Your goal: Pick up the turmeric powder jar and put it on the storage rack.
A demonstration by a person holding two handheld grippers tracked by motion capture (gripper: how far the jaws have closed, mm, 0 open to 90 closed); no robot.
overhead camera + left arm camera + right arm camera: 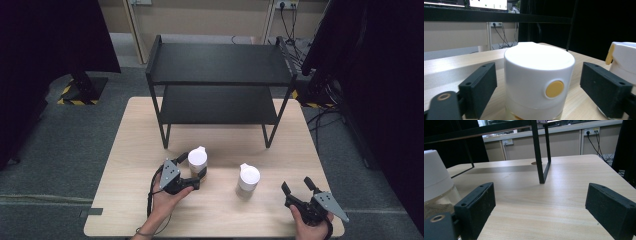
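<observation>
At lower centre-left of the high view, the left gripper [192, 172] has its fingers spread around the left jar [197, 161], not yet closed on it. The second jar [248, 181] stands just right of centre on the counter [135, 150]. At lower right, the right gripper [298, 186] rests with fingers released.

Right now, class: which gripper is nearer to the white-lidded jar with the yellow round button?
Left. The left gripper has its open jaws either side of that white-lidded jar; the right gripper sits far off, beyond the second jar.
</observation>
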